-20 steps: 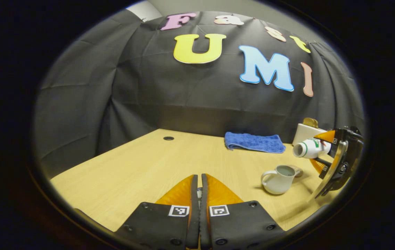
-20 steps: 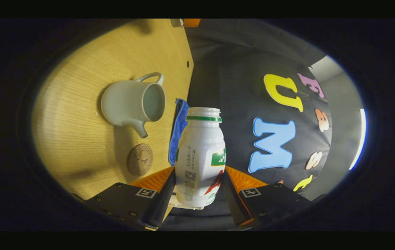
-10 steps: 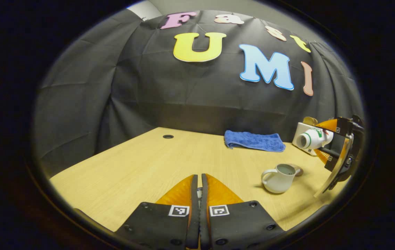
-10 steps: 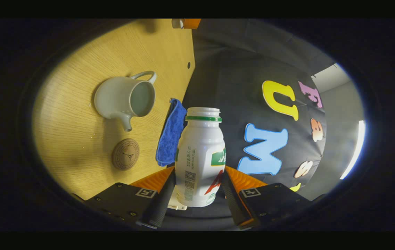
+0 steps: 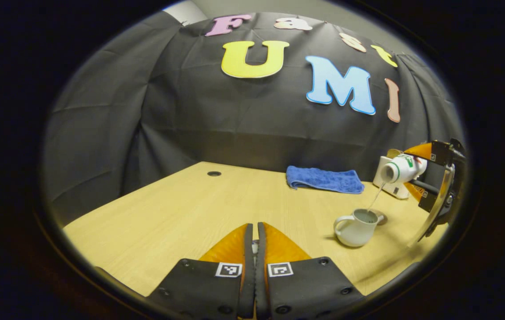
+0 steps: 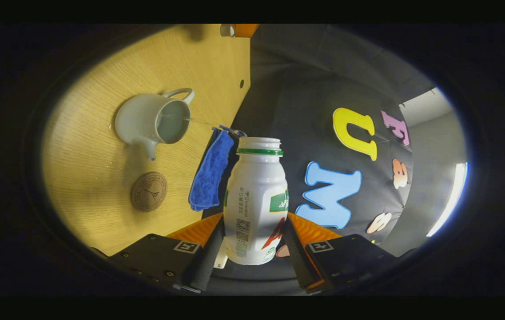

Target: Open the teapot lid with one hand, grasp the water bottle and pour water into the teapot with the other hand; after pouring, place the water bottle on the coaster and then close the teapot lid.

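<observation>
The right gripper [image 6: 252,242] is squeezing the tilted bottle [image 6: 256,200] and pouring a thin stream [image 5: 375,201] that's probably risking missing the teapot [image 5: 355,227], while the left gripper [image 5: 254,249] is sitting pinched together, maybe on the lid, can't tell.

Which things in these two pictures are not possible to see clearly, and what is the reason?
- Left gripper, left gripper view: fingers pressed together; what they pinch, perhaps the lid, is hidden between them.
- Coaster, same view: mostly hidden behind the teapot.
- Water level in the water bottle, right gripper view: its wall is opaque.
- White box, left gripper view: partly covered by the bottle and the right gripper.
</observation>
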Motion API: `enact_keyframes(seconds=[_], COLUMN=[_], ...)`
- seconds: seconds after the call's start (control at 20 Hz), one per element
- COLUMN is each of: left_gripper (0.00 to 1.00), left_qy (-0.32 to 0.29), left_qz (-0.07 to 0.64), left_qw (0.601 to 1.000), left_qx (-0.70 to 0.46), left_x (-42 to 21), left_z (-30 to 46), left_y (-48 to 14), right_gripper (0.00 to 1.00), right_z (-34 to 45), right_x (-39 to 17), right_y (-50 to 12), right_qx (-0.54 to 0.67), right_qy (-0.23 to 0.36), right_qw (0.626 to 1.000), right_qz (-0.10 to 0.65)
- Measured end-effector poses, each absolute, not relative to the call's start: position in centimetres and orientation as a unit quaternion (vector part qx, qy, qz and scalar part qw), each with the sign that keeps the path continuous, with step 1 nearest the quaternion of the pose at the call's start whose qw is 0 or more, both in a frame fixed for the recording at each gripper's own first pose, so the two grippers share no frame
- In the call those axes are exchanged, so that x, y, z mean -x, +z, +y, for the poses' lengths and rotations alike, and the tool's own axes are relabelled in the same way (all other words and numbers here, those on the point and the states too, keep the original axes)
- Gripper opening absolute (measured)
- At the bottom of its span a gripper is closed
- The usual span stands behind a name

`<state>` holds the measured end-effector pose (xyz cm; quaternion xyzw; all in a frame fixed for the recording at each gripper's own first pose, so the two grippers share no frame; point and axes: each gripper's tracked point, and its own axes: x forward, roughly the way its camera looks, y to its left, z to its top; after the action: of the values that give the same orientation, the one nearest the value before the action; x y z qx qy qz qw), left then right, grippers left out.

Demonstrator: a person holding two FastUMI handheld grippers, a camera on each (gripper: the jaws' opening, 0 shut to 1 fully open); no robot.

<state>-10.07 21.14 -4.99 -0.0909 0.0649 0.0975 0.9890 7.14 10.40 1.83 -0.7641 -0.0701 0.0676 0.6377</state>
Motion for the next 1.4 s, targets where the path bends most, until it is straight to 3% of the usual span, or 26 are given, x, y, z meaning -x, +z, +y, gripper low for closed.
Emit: enact_keyframes(seconds=[0.35,0.6,0.65,0.7,0.9,0.95,1.25,1.4], left_gripper=[0.11,0.11,0.07,0.11,0.07,0.11,0.11,0.07], left_qy=[0.094,0.094,0.094,0.095,0.095,0.094,0.093,0.093], left_qz=[0.070,0.072,0.072,0.072,0.071,0.071,0.073,0.074], left_qw=[0.989,0.988,0.988,0.988,0.988,0.988,0.988,0.988], left_qx=[0.095,0.096,0.096,0.095,0.097,0.098,0.098,0.098], left_x=[9.8,9.8,9.8,9.8,9.8,9.8,9.8,9.8], left_z=[20.8,20.8,20.8,20.8,20.8,20.8,20.8,20.8], left_y=[-5.5,-5.7,-5.8,-5.8,-5.8,-5.8,-5.9,-5.9], right_gripper=[0.73,0.73,0.73,0.73,0.70,0.72,0.73,0.73], right_z=[10.3,10.3,10.3,10.3,10.1,10.1,9.9,9.9], right_x=[-7.2,-7.3,-7.3,-7.3,-7.4,-7.4,-7.3,-7.5], right_y=[3.4,4.2,4.3,4.5,5.0,5.1,5.6,5.8], right_qx=[0.771,0.774,0.775,0.777,0.779,0.779,0.784,0.786], right_qy=[0.063,0.059,0.058,0.058,0.054,0.054,0.053,0.052], right_qw=[0.629,0.624,0.623,0.622,0.619,0.619,0.613,0.609], right_qz=[-0.079,-0.084,-0.084,-0.086,-0.087,-0.087,-0.090,-0.092])
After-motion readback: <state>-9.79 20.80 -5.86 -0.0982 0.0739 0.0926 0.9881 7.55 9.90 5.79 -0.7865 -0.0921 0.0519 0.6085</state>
